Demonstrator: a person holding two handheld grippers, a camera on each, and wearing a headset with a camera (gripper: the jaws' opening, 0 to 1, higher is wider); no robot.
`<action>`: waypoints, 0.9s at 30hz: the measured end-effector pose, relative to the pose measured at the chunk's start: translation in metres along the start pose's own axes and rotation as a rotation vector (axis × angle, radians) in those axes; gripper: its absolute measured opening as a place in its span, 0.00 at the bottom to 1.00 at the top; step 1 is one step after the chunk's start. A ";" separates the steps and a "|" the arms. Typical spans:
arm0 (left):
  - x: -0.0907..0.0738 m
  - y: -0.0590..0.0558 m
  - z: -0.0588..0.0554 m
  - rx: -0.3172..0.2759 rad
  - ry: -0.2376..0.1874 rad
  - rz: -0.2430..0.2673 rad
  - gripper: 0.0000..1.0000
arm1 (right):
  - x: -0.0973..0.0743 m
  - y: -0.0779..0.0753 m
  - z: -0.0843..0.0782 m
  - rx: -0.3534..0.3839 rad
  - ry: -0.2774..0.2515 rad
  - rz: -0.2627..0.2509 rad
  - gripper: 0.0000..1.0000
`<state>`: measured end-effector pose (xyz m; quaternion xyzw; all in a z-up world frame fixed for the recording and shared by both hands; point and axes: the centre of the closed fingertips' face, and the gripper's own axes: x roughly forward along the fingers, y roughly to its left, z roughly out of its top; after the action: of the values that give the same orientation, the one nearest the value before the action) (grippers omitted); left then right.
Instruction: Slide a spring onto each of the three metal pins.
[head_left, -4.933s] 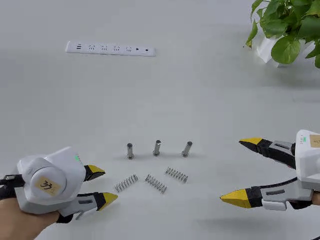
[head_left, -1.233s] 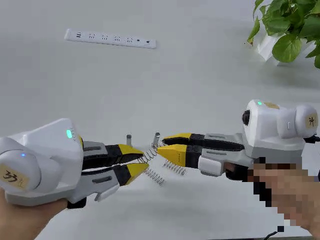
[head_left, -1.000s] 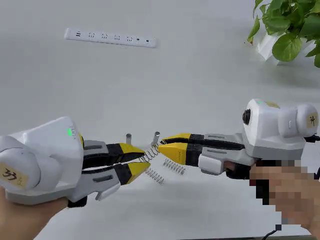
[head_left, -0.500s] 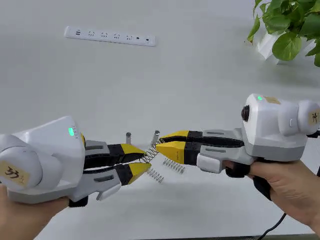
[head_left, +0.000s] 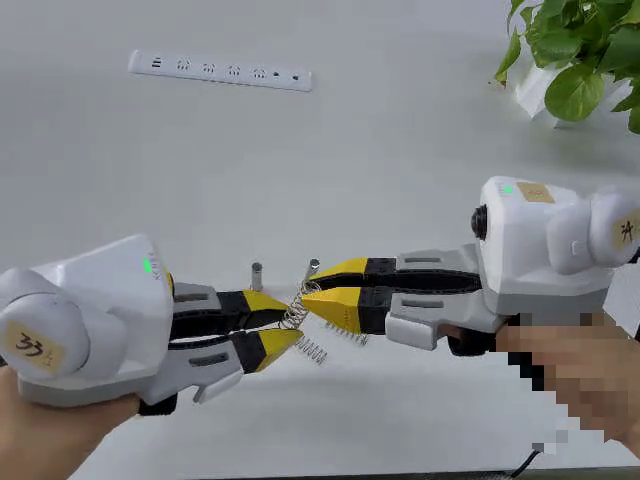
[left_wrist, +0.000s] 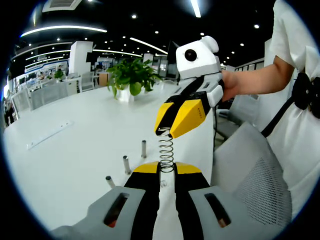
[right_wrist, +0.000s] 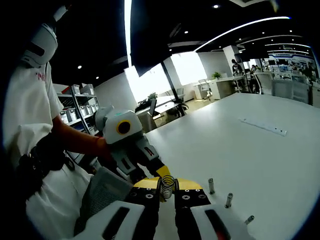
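Note:
One spring (head_left: 296, 308) hangs in the air above the table, stretched between both grippers. My left gripper (head_left: 283, 326) comes from the lower left and is shut on the spring's near end (left_wrist: 166, 150). From the right, my right gripper (head_left: 313, 285) is shut on its other end, and the coil faces me end-on (right_wrist: 167, 184) between those jaws. Two springs (head_left: 312, 350) (head_left: 345, 333) lie on the white table. Short metal pins stand upright behind them (head_left: 257, 275) (head_left: 313, 266); a row of three pins (left_wrist: 126, 164) (right_wrist: 229, 200) shows in the gripper views.
A white power strip (head_left: 220, 75) lies at the back left of the table (head_left: 400, 180). A potted plant (head_left: 575, 60) stands at the back right corner. A person's sleeve and arm (left_wrist: 260, 75) are behind the right gripper.
Five seconds ago both grippers were open and apart with three springs on the table. One spring is now lifted between them. In the last second the right gripper edged left toward the left one.

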<state>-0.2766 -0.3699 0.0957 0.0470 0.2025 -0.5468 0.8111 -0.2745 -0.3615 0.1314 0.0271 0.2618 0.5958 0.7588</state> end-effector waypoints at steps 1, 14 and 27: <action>0.000 0.000 0.000 -0.001 -0.001 0.001 0.07 | 0.001 0.001 0.000 -0.007 0.005 0.001 0.07; 0.000 -0.004 -0.002 0.004 -0.003 -0.013 0.07 | 0.001 0.004 -0.002 -0.097 0.080 0.016 0.07; 0.002 -0.005 0.002 0.011 -0.021 -0.031 0.07 | -0.003 0.004 -0.003 -0.157 0.182 0.061 0.17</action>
<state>-0.2804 -0.3741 0.0980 0.0426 0.1918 -0.5609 0.8043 -0.2796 -0.3639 0.1315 -0.0786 0.2809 0.6374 0.7132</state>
